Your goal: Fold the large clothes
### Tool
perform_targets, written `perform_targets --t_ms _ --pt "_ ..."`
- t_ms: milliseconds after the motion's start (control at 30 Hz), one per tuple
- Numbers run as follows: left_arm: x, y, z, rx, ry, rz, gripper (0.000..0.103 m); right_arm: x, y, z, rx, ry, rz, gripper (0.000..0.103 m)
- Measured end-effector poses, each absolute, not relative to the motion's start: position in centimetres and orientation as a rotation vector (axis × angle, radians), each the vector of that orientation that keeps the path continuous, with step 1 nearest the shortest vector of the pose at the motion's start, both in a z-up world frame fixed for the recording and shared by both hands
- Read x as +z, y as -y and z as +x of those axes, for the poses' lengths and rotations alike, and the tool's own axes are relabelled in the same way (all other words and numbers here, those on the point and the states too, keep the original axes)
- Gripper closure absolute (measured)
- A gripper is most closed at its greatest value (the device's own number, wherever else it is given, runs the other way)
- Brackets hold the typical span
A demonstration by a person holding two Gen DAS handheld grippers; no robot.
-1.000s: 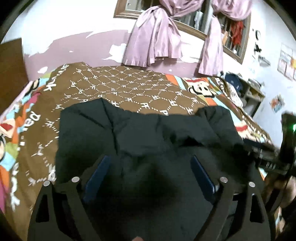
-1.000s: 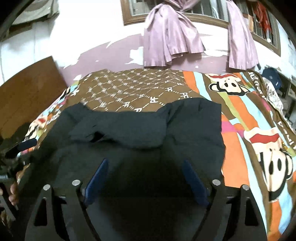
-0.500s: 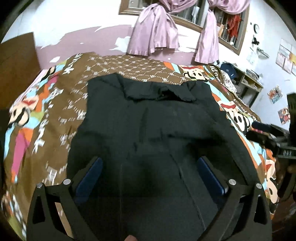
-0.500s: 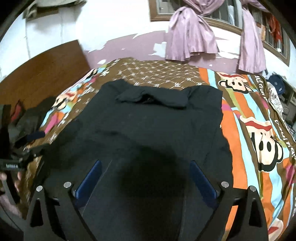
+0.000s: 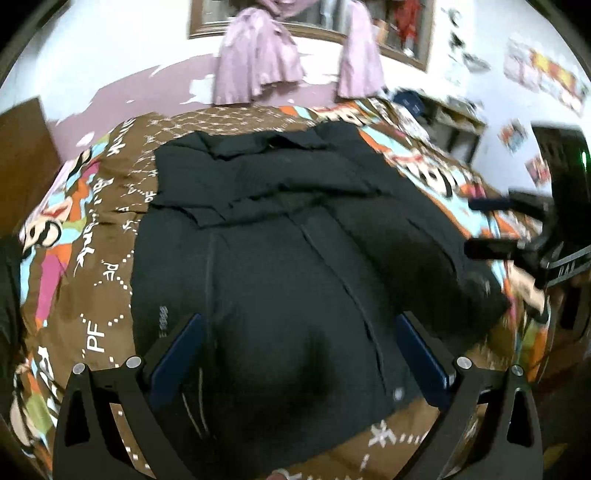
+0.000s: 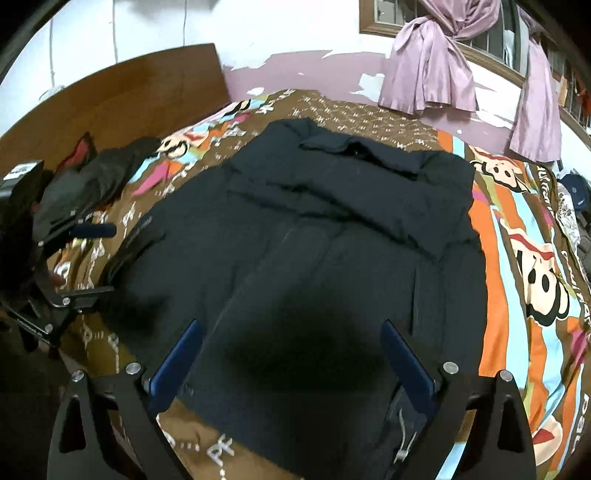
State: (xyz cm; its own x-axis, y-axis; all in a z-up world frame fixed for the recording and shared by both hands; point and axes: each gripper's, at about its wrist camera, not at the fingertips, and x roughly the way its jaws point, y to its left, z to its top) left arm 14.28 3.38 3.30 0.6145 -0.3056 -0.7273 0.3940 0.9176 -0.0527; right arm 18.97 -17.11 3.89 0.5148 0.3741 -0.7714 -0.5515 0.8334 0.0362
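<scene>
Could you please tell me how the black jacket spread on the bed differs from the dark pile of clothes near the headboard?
The black jacket lies spread flat in the middle of the bedspread; the dark clothes pile sits bunched at the bed's edge by the wooden headboard. The jacket covers far more of the bed than the pile. The jacket looks all black, while the pile shows some red. Both are dark garments resting on the bed.

Bed covered by a brown, orange and blue cartoon-monkey bedspread. Wooden headboard stood at 10 o'clock. Far wall white above, peeling mauve paint below. Wood-framed window at 12 o'clock, knotted lilac curtains hanging. Posters at 2 o'clock, cluttered shelf beneath. Dim indoor light.
</scene>
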Motion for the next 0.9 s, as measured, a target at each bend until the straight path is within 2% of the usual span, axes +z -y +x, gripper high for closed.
perform_targets --t_ms 200,533,767,900 --pt "0.4 -3.6 12.1 -0.460 -0.813 0.230 0.003 1.0 17.9 16.9 0.535 -0.927 -0.306 0.006" --pt "-6.1 -3.2 9.3 -0.548 -0.955 0.446 0.003 -5.1 18.7 15.5 0.504 -1.091 -0.411 0.006" --pt "-9.9 -2.3 8.6 -0.427 -0.897 0.688 0.003 -7.3 19.1 15.5 0.487 -1.145 -0.411 0.005" --pt "-11.3 -3.0 9.6 -0.348 -0.874 0.719 0.003 -7.5 19.3 15.5 0.484 -1.144 -0.393 0.004"
